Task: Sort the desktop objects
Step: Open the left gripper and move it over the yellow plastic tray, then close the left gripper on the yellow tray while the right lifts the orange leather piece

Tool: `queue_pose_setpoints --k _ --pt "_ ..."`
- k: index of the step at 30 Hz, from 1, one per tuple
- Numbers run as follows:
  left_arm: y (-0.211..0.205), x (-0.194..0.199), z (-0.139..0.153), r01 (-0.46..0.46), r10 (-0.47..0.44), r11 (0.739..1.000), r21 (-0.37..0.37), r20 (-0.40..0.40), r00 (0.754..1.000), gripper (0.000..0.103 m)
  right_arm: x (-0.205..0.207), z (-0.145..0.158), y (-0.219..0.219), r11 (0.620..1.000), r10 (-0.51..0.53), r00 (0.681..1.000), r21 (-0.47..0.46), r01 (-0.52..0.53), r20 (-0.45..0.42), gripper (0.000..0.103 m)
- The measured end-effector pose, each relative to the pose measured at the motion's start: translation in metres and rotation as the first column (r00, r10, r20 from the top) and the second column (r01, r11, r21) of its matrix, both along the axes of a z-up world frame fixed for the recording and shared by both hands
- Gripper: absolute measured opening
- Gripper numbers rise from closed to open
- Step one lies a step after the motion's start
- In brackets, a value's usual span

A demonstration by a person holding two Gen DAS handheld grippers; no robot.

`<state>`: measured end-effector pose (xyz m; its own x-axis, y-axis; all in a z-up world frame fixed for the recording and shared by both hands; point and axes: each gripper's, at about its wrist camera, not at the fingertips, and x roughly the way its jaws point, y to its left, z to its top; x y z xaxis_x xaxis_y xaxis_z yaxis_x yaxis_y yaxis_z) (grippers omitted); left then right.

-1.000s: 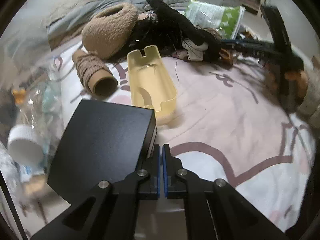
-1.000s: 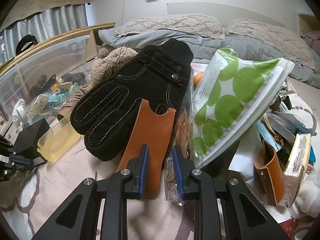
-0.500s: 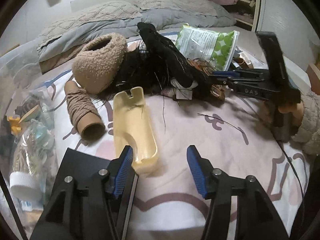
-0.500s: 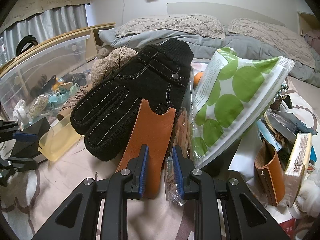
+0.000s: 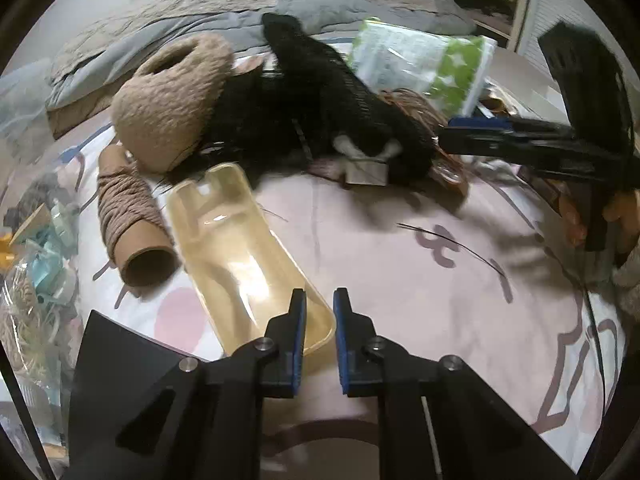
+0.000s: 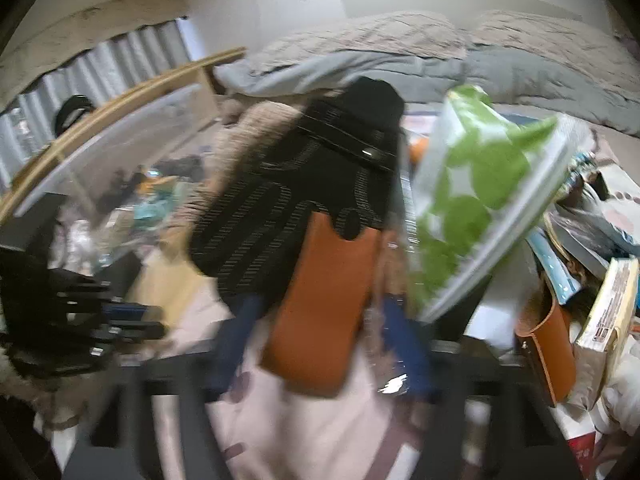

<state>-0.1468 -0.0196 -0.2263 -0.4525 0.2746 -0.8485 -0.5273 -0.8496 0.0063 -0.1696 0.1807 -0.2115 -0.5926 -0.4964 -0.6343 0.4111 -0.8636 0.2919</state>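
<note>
My left gripper (image 5: pixel 319 312) straddles the near rim of a translucent yellow tray (image 5: pixel 240 256) lying on the pink blanket; its blue-padded jaws stand a narrow gap apart around that rim. A black box (image 5: pixel 116 356) lies at the lower left. My right gripper (image 6: pixel 320 328) is blurred and open wide, its fingers either side of an orange leather case (image 6: pixel 324 300) that leans on a black glove (image 6: pixel 304 196). The right gripper also shows in the left wrist view (image 5: pixel 472 132), at the far right.
A tan yarn spool (image 5: pixel 128 220), a fuzzy beige hat (image 5: pixel 172 100) and a green-dotted packet (image 5: pixel 424 68) lie behind the tray. A clear storage bin (image 6: pixel 100 184) stands at the left. Boxes and a second leather case (image 6: pixel 552 344) crowd the right.
My left gripper let go of the black box, opened, moved right and narrowed around the yellow tray's rim. My right gripper opened wide around the orange case and is moving.
</note>
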Motion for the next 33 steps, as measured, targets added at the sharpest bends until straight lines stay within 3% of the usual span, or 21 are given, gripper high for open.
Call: queue_pose_setpoints --k 5,10,16,18,20,23,29,33 --pt "0.010 0.015 0.003 0.077 -0.077 0.997 0.025 0.019 0.997 0.014 0.010 0.012 -0.009 0.998 0.068 0.998 -0.007 -0.068 -0.011 0.079" --pt "0.012 0.026 0.011 0.132 -0.138 0.987 0.087 0.058 0.989 0.014 0.004 0.005 -0.005 0.988 0.080 0.992 -0.140 -0.066 0.101 0.079" --pt "0.012 0.030 0.015 0.149 -0.154 0.984 0.094 0.052 0.987 0.016 0.007 -0.003 -0.011 0.998 0.039 0.991 -0.058 -0.032 0.131 0.079" --pt "0.007 0.029 0.016 0.134 -0.139 0.986 0.099 0.049 0.989 0.029 0.006 -0.004 -0.008 0.998 0.018 0.990 -0.057 -0.010 0.136 0.078" --pt "0.000 0.027 0.020 0.118 -0.125 0.984 0.132 0.045 0.991 0.045 0.005 -0.005 -0.007 0.999 0.008 0.990 -0.050 -0.001 0.143 0.064" --pt "-0.007 0.025 0.026 0.092 -0.097 0.983 0.156 0.024 0.995 0.051 0.002 -0.011 -0.005 0.999 -0.014 0.986 -0.034 0.020 0.169 0.058" --pt "-0.013 0.021 0.030 0.035 -0.036 0.986 0.162 0.002 0.999 0.075 -0.003 -0.026 -0.001 0.998 -0.067 0.971 -0.002 0.070 0.230 0.058" --pt "-0.014 0.012 0.029 -0.015 0.010 0.984 0.176 0.029 1.000 0.083 -0.004 -0.033 0.002 0.996 -0.085 0.960 -0.012 0.092 0.266 0.058"
